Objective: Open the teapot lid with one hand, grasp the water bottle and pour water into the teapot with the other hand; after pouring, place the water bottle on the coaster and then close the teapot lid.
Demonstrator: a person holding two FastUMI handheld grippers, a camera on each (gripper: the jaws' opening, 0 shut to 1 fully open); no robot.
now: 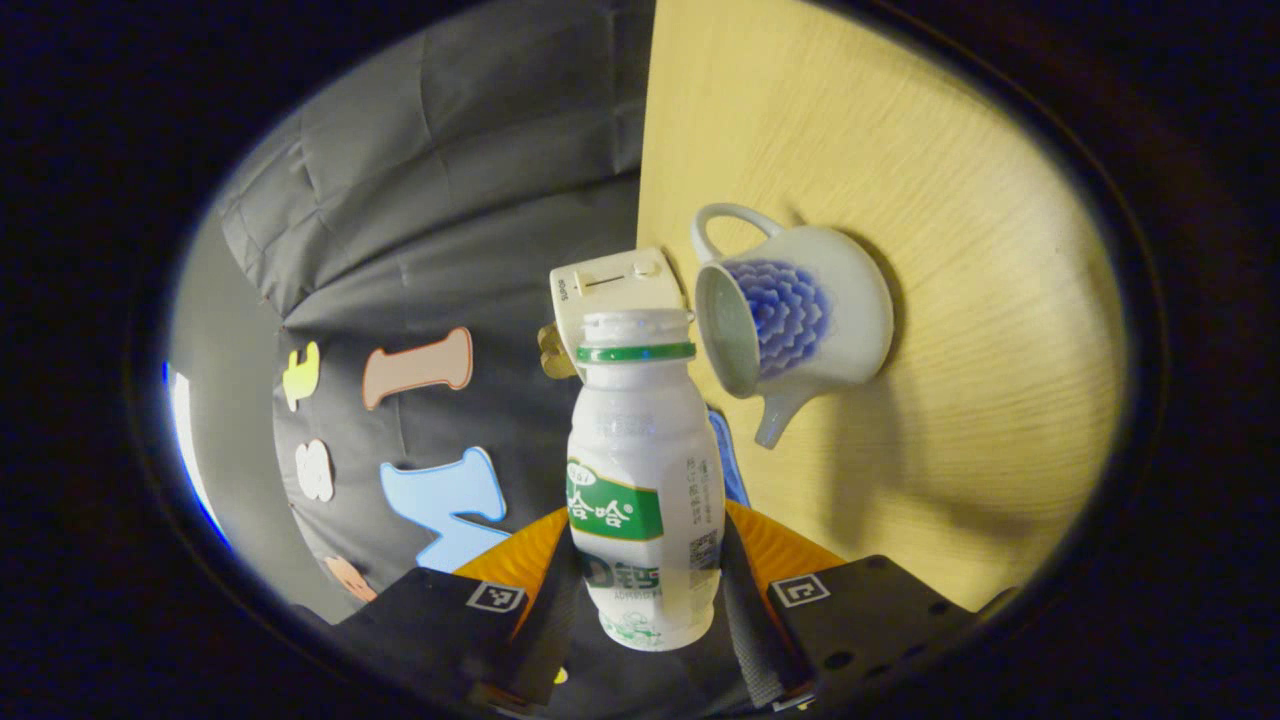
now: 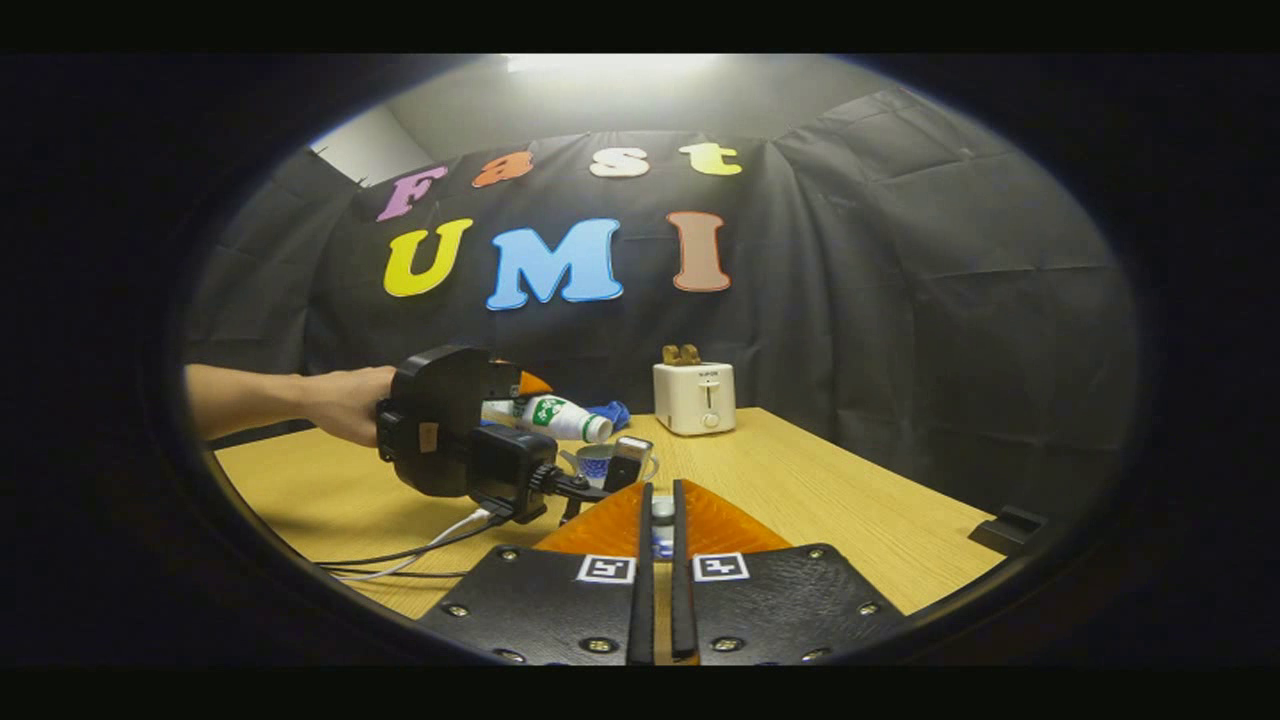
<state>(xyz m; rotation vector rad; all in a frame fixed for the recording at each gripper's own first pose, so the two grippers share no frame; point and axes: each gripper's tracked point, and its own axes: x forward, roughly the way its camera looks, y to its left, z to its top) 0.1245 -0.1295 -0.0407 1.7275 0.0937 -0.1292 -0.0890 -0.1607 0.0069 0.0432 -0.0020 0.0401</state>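
Between the left gripper fingers sits a white plastic bottle, clamped tight, uncapped mouth just short of the glossy white-and-blue ceramic teapot. Right gripper fingers pinch something small, maybe the lid, can't tell.

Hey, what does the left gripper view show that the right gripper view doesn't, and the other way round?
Left gripper view: the teapot, its lidless mouth facing the water bottle held by the left gripper. Right gripper view: a hand, cables, and the right gripper closed on what looks like the teapot lid. Both: left gripper, water bottle, toaster, table.
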